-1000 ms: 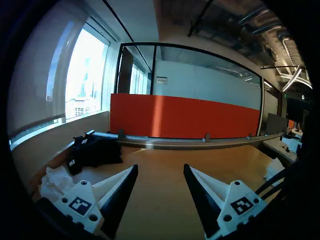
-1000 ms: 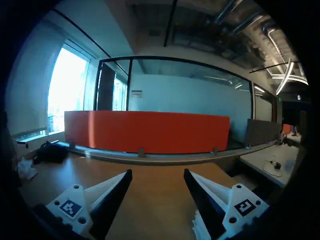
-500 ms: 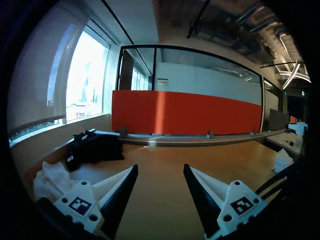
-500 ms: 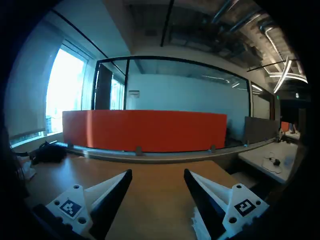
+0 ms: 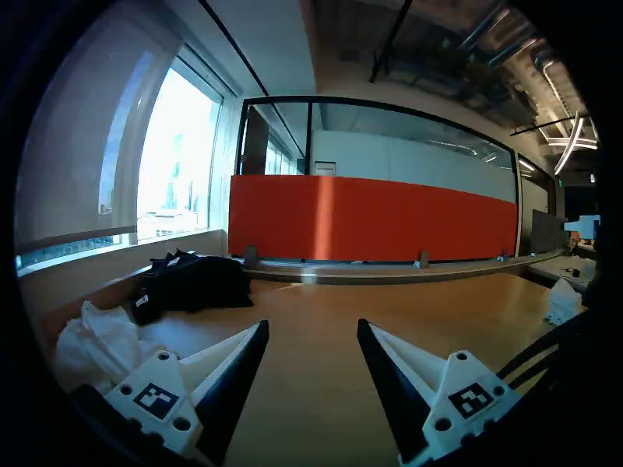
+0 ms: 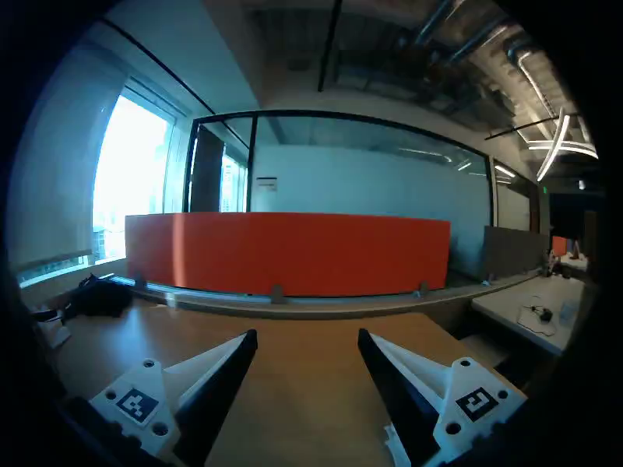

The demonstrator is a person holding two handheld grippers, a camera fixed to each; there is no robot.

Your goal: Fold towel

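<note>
My left gripper (image 5: 311,322) is released: its two white fingers stand wide apart, and only the bare wood of the worktop (image 5: 311,405) shows in the gap. My right gripper (image 6: 307,332) is released the same way, fingers spread over the same wood and grasping nothing.

In the left gripper view a white crumpled cloth (image 5: 101,350) lies at the worktop's near left corner, near my left-hand finger. I take it for the towel, though it is too rumpled to be sure. It lies bunched in a heap, not folded. Behind it, along the left edge toward the far left corner, sits a black bundle (image 5: 191,286) with small white tags on it; bag or clothing, I cannot tell. A second white crumpled piece (image 5: 562,302) rests at the worktop's right edge, well apart from both fingers, and I cannot tell what it is.

A metal rail (image 5: 350,271) runs along the far edge, and an orange partition (image 5: 374,218) stands upright on it. A glass wall (image 5: 405,156) rises behind the partition, and a bright window (image 5: 175,179) lines the left side.

In the right gripper view the black bundle lies at the far left corner, with a bit of white nearer along the left edge. A sliver of white shows at the bottom beside my right-hand finger, too little to tell what it is. Off the worktop's right edge stands a separate white desk (image 6: 529,311) with a cable lying on it.
</note>
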